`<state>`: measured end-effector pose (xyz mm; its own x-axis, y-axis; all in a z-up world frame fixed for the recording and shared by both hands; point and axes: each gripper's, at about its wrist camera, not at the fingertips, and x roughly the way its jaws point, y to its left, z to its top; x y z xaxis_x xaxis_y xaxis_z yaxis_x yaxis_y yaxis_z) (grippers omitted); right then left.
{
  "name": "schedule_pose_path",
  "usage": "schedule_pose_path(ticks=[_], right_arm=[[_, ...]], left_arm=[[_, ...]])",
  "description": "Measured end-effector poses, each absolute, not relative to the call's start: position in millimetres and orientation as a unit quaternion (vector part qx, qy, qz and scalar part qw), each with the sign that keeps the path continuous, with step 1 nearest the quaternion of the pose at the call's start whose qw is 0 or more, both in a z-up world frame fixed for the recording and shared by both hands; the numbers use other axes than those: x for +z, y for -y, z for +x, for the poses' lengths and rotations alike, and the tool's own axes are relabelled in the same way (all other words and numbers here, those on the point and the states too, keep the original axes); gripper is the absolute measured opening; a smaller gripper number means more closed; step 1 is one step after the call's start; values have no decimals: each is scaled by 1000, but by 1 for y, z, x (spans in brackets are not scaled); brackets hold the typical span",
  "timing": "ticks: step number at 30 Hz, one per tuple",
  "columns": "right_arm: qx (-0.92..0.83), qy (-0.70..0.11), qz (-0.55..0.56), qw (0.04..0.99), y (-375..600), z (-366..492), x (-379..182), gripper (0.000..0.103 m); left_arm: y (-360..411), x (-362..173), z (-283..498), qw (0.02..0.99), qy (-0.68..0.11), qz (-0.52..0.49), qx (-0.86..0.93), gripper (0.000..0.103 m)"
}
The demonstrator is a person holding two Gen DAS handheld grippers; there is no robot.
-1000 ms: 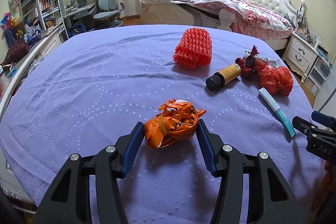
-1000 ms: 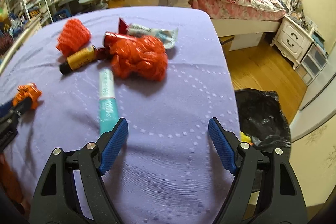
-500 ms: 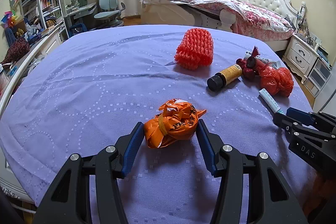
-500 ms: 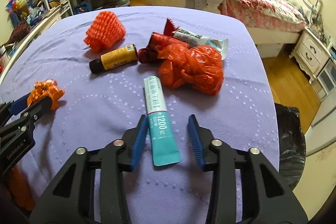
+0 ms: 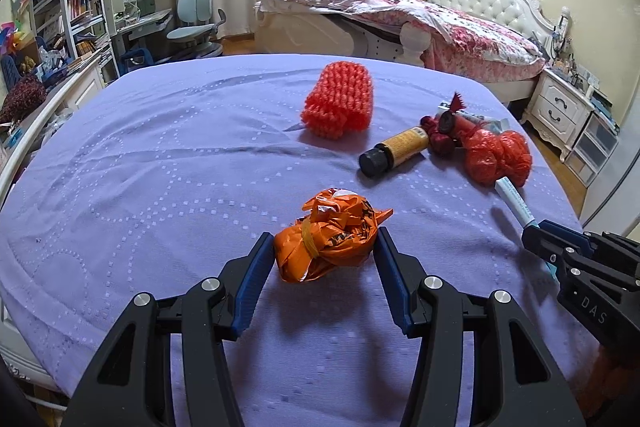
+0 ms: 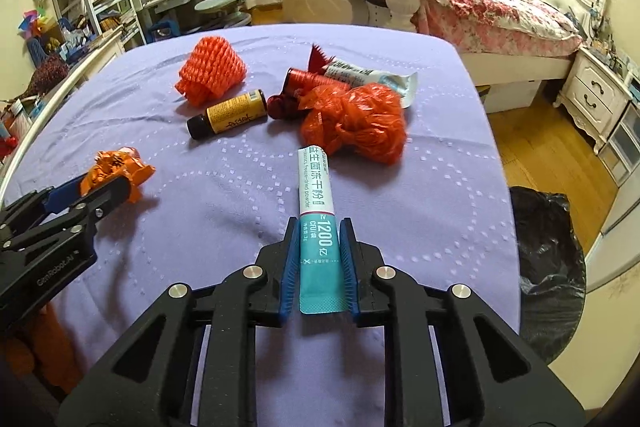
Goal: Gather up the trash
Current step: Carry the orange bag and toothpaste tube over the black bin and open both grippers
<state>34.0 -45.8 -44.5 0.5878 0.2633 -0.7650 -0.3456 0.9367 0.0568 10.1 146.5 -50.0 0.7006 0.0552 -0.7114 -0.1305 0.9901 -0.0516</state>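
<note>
I had both claws over a desk [image 6: 440, 155] covered in lilac quilted cloth, in a bedroom: a bookshelf [image 5: 60, 7] and a pale blue swivel chair [image 5: 196, 23] stood at the left, curtains behind, and a white bed [image 5: 460, 23] with a pink floral cover at the right.

At the left, my left claw [image 5: 325, 247] was clenched on a crumpled orange bag [image 5: 328, 239], both blue pads pressed against its sides, the bundle resting on the cloth. Beyond it lay an orange foam net sleeve [image 6: 212, 71], then a small brown bottle [image 6: 228, 115] on its side with its black cap towards the left claw, and a red mesh wad [image 6: 356, 123] touching a dark red wrapper [image 6: 304, 83] and a white flattened tube [image 6: 372, 75].

My right claw [image 6: 319, 235] was clamped on the teal end of a teal-and-white sachet [image 6: 316, 195]. Its long axis ran straight away from the claw, the white end pointing at the red mesh wad and nearly touching it.

Off the desk's right edge, a black trash bag [image 6: 548, 251] sat open on the wooden floor; I could not make out its contents.
</note>
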Motion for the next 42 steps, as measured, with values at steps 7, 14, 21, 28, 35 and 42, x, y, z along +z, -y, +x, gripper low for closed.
schedule_pose_path(ticks=[7, 14, 21, 28, 35, 42], right_arm=[[150, -400, -27, 904, 75, 25, -28, 20], [108, -384, 4, 917, 121, 20, -19, 20], [64, -373, 21, 925, 163, 19, -19, 20], [25, -373, 47, 926, 207, 20, -28, 20], [-7, -372, 58, 926, 238, 24, -35, 20], [-25, -376, 72, 923, 263, 30, -43, 20]], left_arm=[[-120, -38, 8, 929, -367, -49, 21, 53], [-78, -24, 11, 935, -352, -35, -19, 53], [-35, -17, 18, 937, -343, -21, -58, 53], [14, -14, 27, 938, -333, 1, -95, 53], [61, -15, 36, 936, -326, 22, -128, 53], [93, -20, 49, 933, -329, 34, -144, 53]])
